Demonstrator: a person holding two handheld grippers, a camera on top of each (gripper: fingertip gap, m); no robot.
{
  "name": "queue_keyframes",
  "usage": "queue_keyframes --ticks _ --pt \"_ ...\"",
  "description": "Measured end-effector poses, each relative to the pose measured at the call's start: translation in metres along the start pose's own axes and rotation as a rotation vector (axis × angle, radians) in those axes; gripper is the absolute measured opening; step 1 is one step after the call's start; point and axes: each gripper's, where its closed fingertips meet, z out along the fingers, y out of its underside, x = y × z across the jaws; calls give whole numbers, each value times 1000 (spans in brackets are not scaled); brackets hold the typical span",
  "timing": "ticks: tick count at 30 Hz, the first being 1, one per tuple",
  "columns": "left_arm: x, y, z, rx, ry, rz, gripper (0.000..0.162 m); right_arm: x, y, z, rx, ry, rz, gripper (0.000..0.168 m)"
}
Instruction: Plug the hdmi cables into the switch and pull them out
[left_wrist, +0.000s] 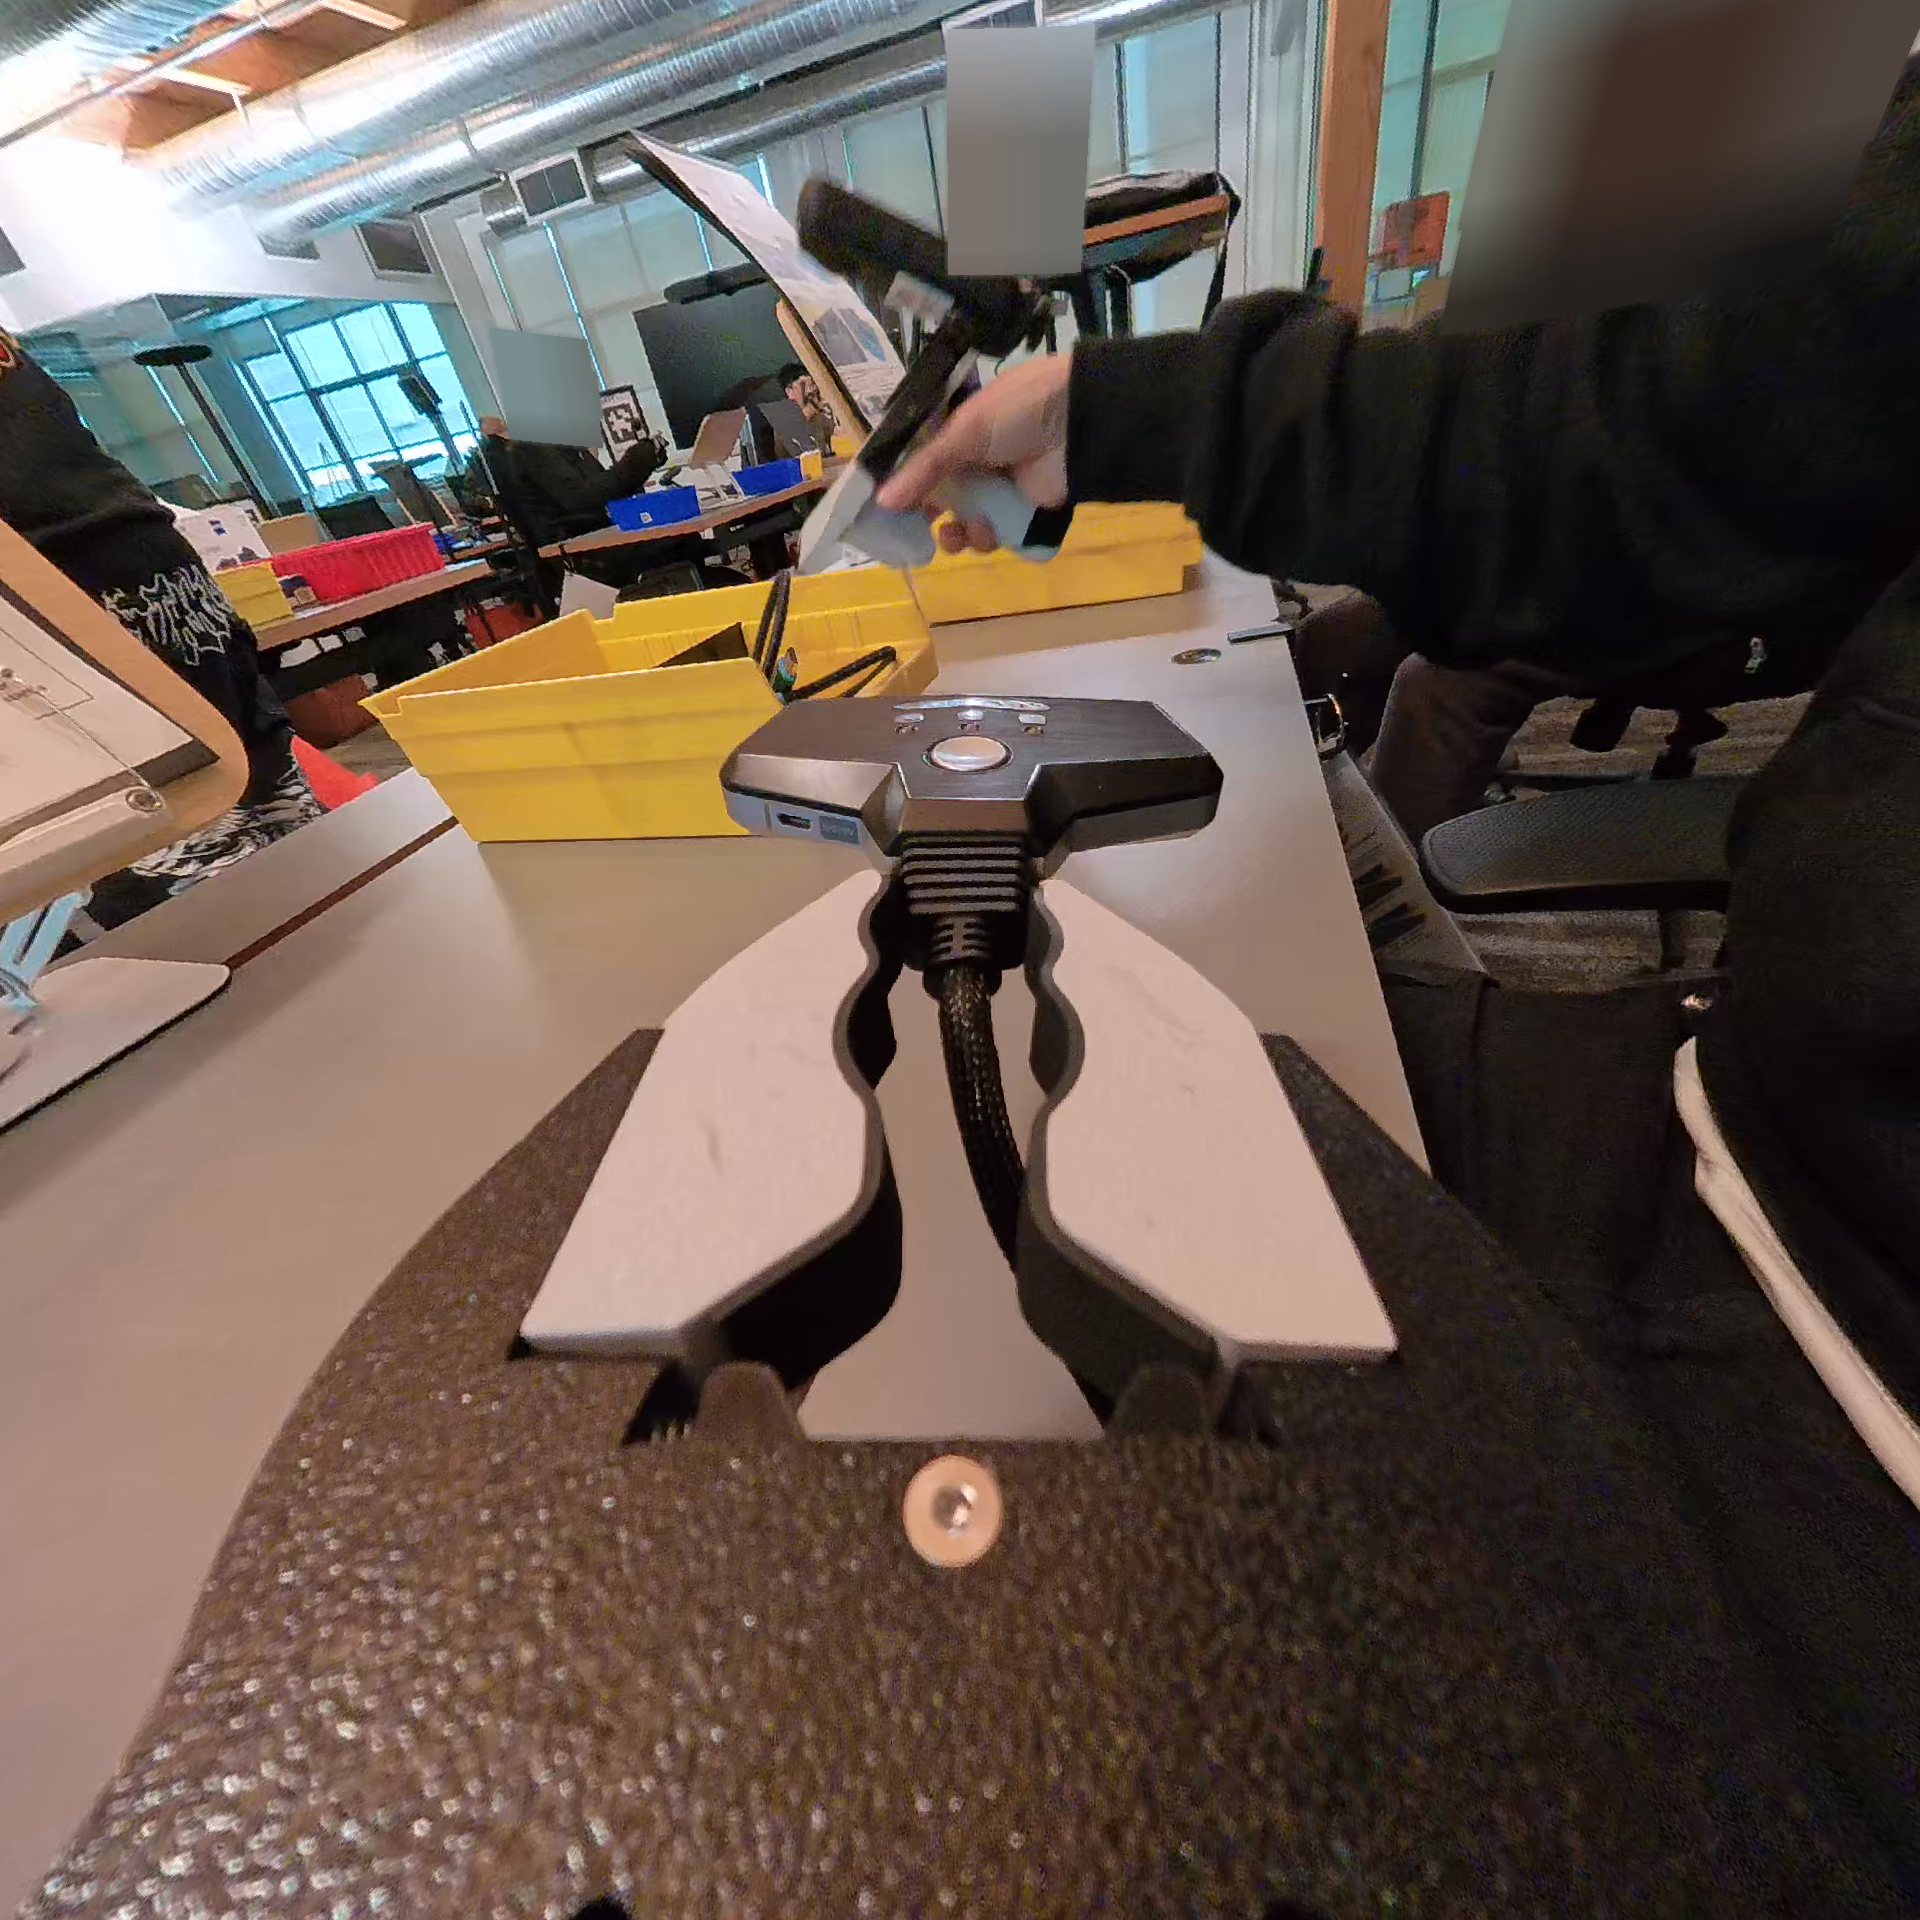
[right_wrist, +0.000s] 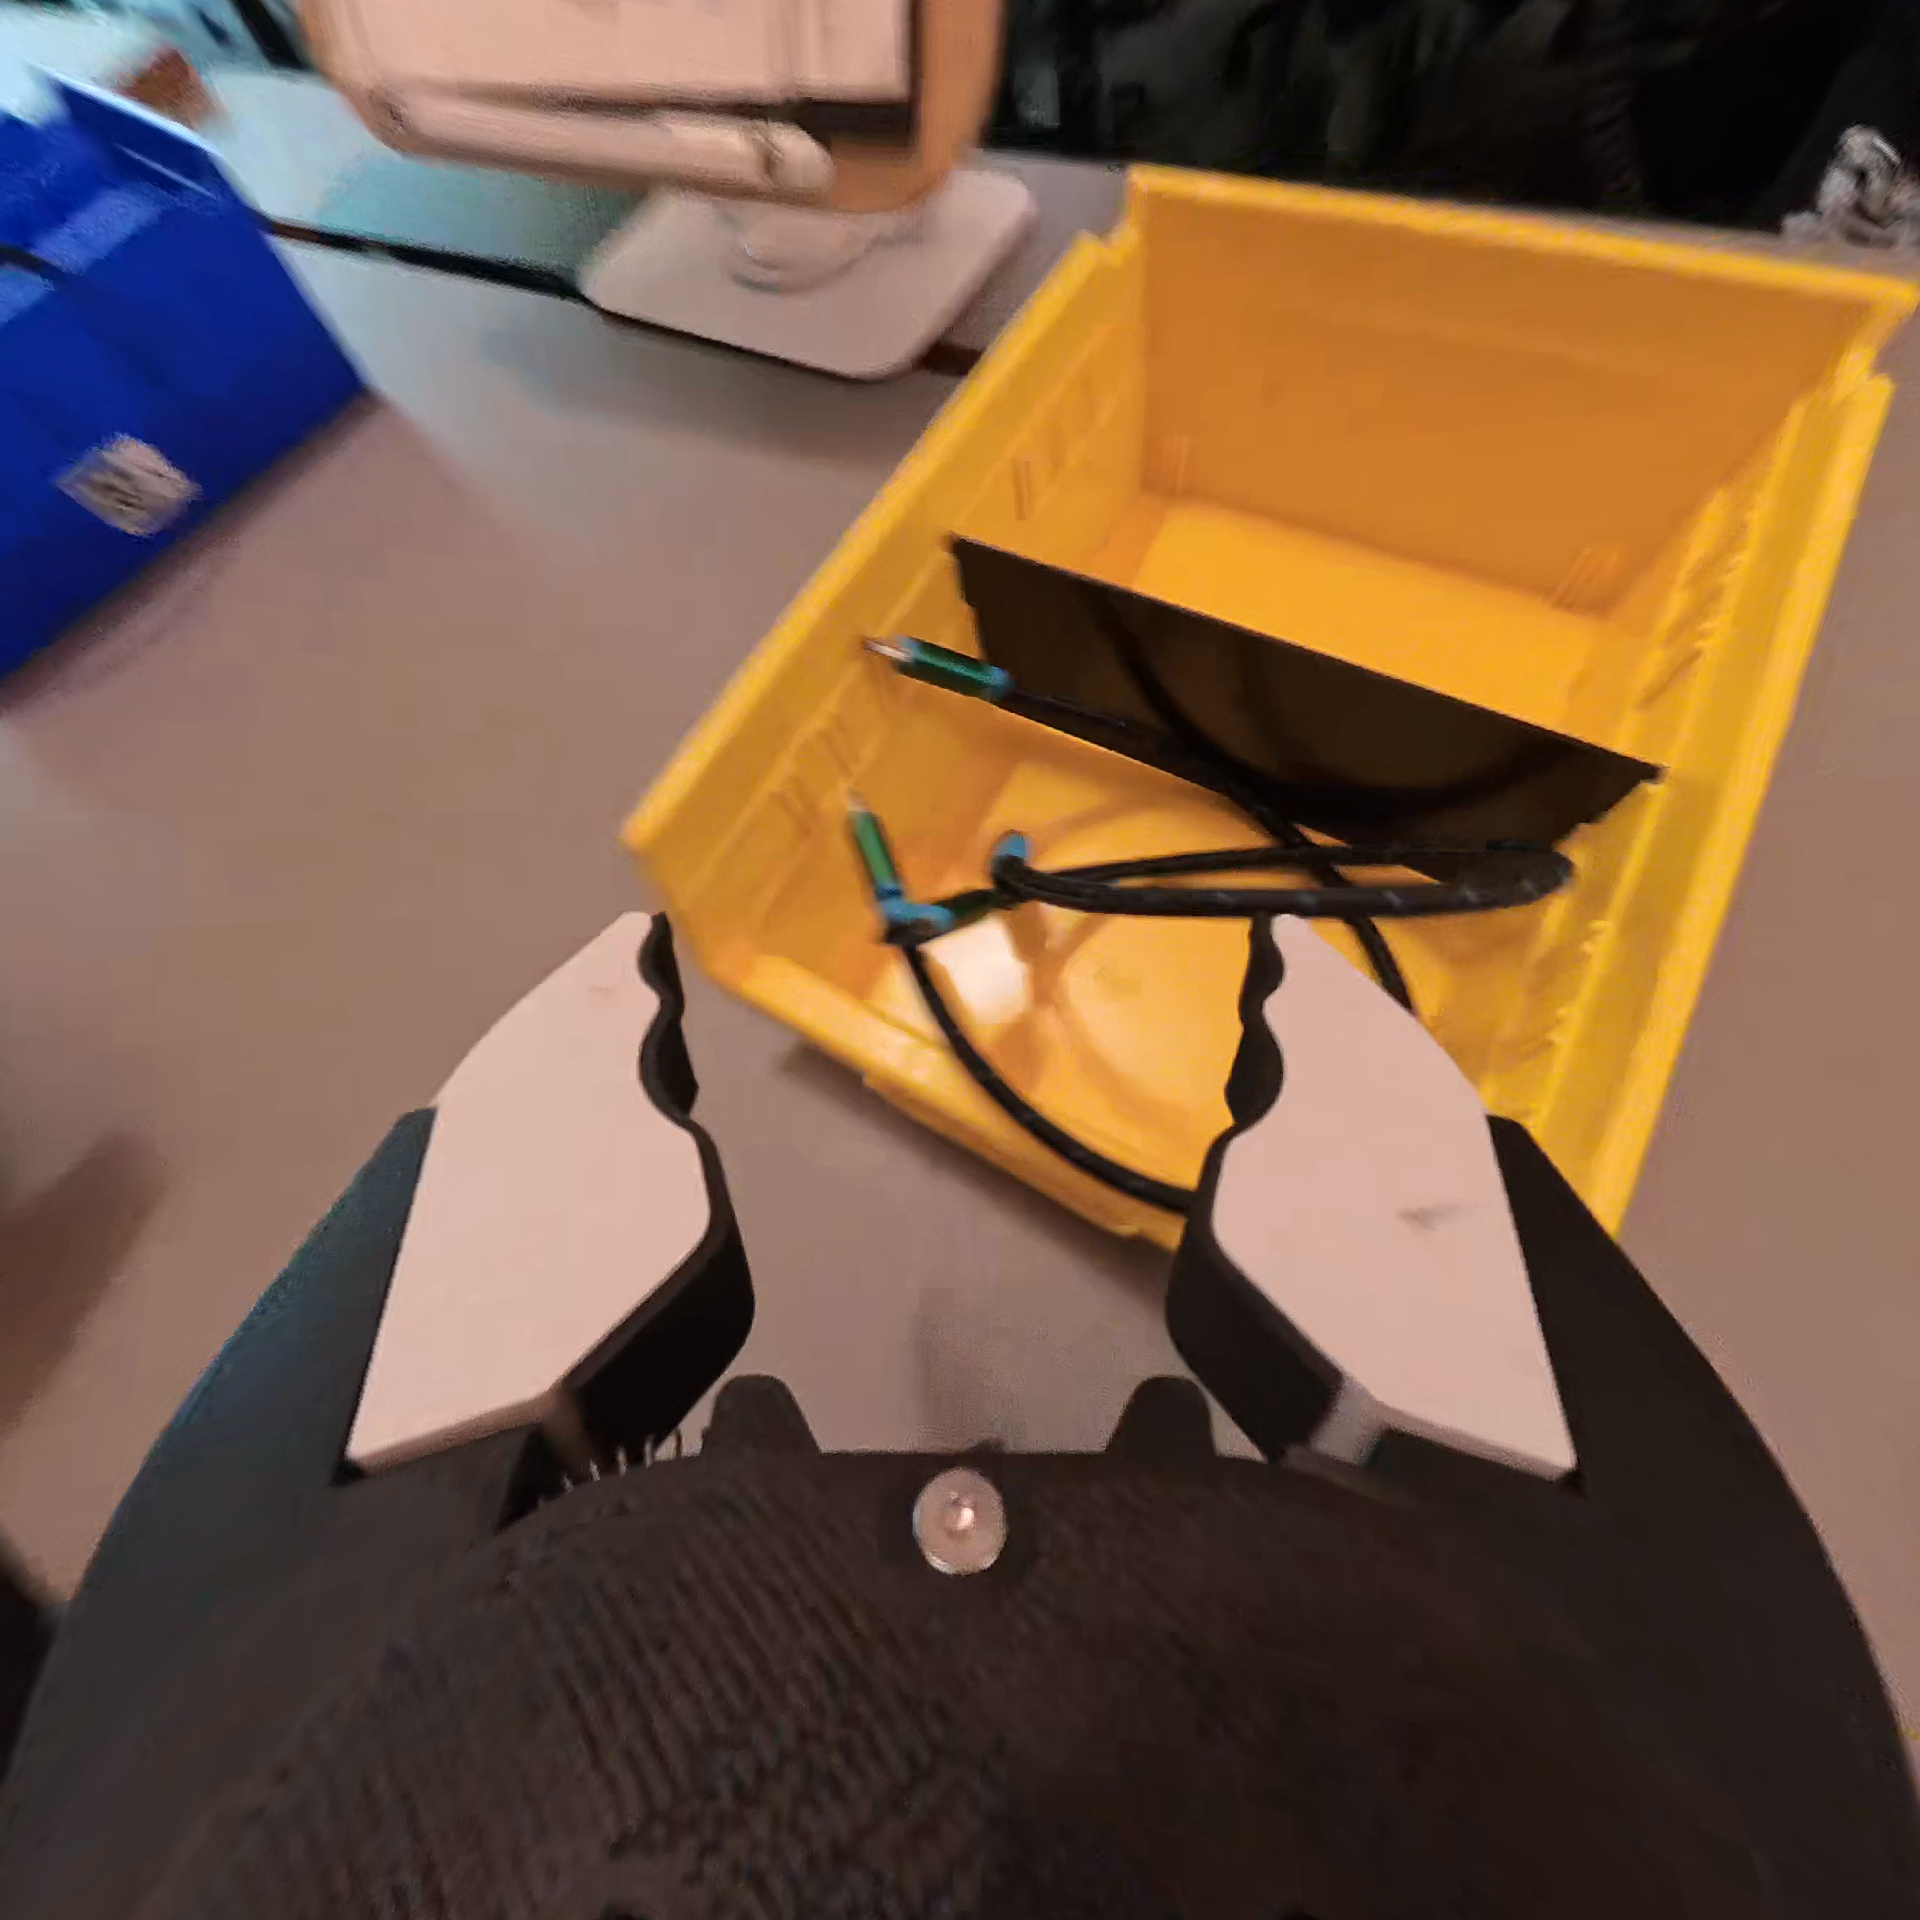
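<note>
The black HDMI switch (left_wrist: 971, 764) with a round silver button lies on the grey table. My left gripper (left_wrist: 966, 914) is shut on the ribbed strain relief of the switch's braided lead (left_wrist: 977, 1091). My right gripper (right_wrist: 961, 966) is open and empty, hovering over the near end of a yellow bin (right_wrist: 1351, 416). Inside that bin lie black cables (right_wrist: 1247, 868) with green and blue connector ends (right_wrist: 940, 665), in front of a black divider (right_wrist: 1299, 686). In the left wrist view the right gripper (left_wrist: 883, 520) is seen held by a hand above the same bin (left_wrist: 582, 727).
A second yellow bin (left_wrist: 1070, 561) sits farther back on the table. A blue bin (right_wrist: 135, 395) stands at the left. A wood-framed display on a white stand (right_wrist: 810, 270) is behind the bin. A person's dark sleeve (left_wrist: 1455, 488) and an office chair (left_wrist: 1579, 842) are at the right.
</note>
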Motion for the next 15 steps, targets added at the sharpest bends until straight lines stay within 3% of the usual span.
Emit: queue_keyframes --ticks 2,4,6,11,13,15 --pt "1 -2 2 -1 -3 24 22 -53 -10 -20 53 -177 3 105" --pt "4 -9 8 2 0 59 22 -137 1 -36 7 -496 -7 105" --pt "12 -20 17 5 15 125 22 -213 20 -49 -76 -780 8 94" --pt "40 -54 40 31 42 345 22 -320 54 -50 -243 -1121 158 97" --pt "44 -57 42 15 34 401 22 -343 52 -62 -241 -1275 211 74" --pt "41 -56 42 -13 5 443 22 -350 54 -57 -219 -1276 198 35"
